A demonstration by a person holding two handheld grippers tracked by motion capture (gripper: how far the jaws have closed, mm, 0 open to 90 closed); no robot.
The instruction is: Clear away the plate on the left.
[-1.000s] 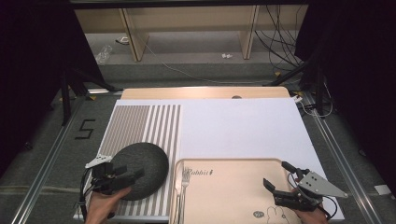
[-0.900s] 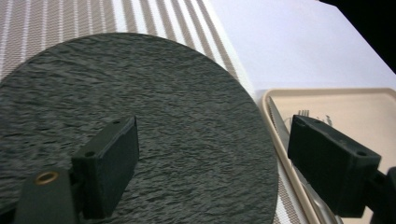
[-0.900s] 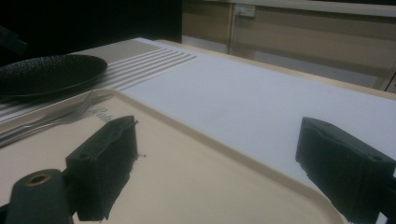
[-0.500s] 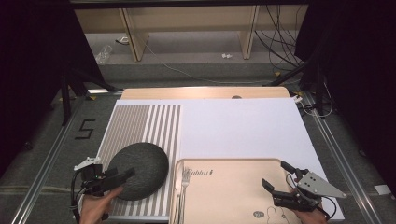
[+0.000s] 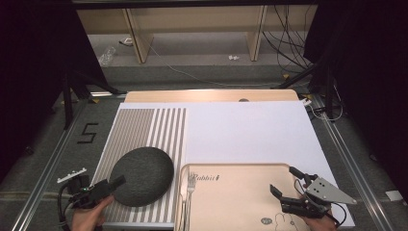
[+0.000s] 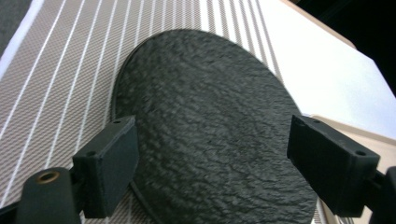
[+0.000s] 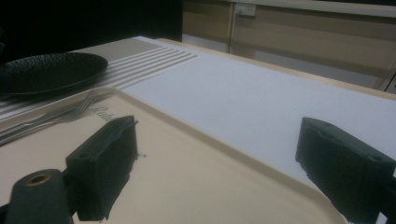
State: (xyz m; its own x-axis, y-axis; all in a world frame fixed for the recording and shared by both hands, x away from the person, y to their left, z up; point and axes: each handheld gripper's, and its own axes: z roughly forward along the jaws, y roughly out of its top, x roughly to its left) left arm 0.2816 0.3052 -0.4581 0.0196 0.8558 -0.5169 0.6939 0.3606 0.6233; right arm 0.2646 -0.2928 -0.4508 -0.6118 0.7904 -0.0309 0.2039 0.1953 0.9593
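White counter cover (image 5: 250, 130), then beige tray (image 5: 240, 192), then the dark textured plate (image 5: 140, 176) lying on the striped placemat (image 5: 144, 125). My left claw (image 5: 111, 185) has slid back toward the plate's near-left rim, jaws wide and empty, poised to grip. My right claw (image 5: 284, 185) hangs open above the tray.

wooden table (image 5: 211, 95), white sheet (image 5: 250, 130) (covering most), striped placemat (image 5: 144, 130), beige tray (image 5: 235, 197)
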